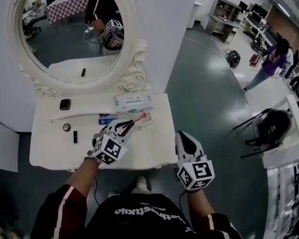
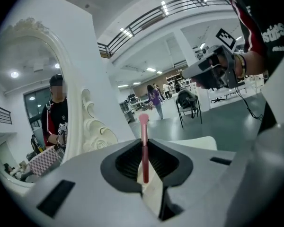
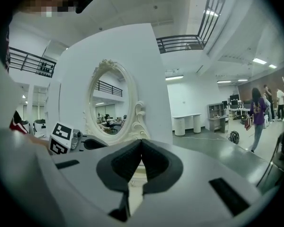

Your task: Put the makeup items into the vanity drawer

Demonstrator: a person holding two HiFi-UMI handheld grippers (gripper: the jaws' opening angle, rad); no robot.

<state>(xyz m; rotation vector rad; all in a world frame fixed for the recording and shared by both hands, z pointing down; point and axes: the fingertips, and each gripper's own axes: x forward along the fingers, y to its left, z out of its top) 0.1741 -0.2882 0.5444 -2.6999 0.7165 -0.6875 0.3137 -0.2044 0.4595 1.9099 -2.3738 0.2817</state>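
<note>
A: Where's the pink stick [image 1: 140, 117]?
B: Clamped in the left gripper [image 1: 127, 125], mid-frame over the table [image 1: 50, 153], its long axis running out along the jaws toward upper right
A: And the drawer?
B: Can't see one; probably under the front edge, lower centre. The right gripper [image 1: 184, 135], jaws together and empty, sits nearer that edge
</note>
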